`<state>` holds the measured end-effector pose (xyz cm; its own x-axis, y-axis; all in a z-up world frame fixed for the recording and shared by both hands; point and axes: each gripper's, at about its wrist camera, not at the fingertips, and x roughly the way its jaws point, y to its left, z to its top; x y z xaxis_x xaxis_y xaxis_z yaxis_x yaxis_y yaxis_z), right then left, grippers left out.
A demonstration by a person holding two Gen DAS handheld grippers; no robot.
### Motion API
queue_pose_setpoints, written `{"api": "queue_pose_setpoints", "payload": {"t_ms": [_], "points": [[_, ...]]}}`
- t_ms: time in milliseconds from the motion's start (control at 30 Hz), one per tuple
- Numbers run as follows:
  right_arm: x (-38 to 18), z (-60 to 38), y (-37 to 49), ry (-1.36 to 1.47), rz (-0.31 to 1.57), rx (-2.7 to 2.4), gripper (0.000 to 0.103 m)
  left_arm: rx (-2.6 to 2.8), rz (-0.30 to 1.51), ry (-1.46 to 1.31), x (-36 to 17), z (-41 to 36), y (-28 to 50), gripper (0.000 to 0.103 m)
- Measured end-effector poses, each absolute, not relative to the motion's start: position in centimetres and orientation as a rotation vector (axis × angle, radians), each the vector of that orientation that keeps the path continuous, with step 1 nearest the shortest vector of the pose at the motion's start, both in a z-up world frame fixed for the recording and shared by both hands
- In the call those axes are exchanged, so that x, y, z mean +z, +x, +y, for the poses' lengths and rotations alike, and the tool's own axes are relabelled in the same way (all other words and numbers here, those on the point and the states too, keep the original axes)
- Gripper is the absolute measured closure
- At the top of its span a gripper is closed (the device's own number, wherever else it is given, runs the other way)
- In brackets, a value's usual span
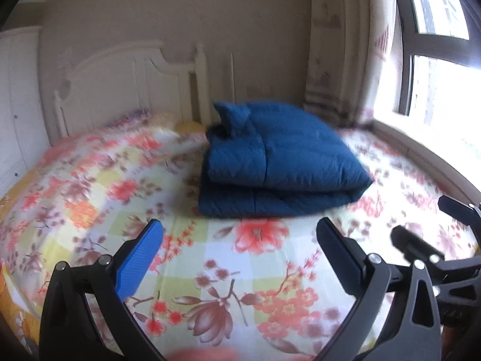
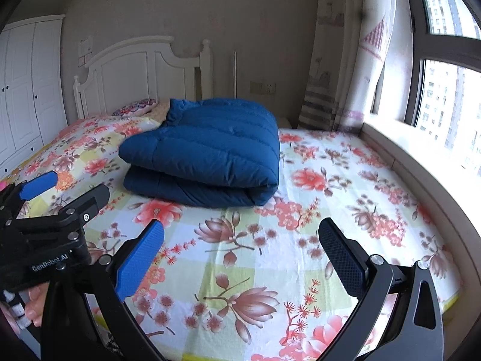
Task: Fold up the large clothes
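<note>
- Left hand-held gripper [image 1: 239, 240] hovers wide, empty, over the floral bed [image 1: 210, 258].
- Folded blue quilted coat [image 2: 204, 153] lies mid-bed (puffy, light, slippery); grasp its rolled edge.
- Right hand-held gripper [image 2: 240, 237] gapes, empty.

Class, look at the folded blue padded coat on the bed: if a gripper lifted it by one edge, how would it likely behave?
The blue coat looks puffy and quilted, so it is probably light for its bulk. It is soft, so it would likely sag and the folded layers unfold if lifted by one edge. Its smooth shell may slip between the fingers; both grippers are open and apart from it.
</note>
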<state>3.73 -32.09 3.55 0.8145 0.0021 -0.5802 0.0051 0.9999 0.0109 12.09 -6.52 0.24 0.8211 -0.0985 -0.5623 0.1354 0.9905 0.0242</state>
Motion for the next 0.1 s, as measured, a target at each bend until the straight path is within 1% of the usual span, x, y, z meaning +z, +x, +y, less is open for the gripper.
{"api": "queue_pose_setpoints", "payload": {"t_ms": [100], "points": [[2.5, -34.4, 5.0, 0.071, 0.680, -0.024, 0.004, -0.072, 0.662, 0.028, -0.4, -3.0, 15.2, 0.002]]}}
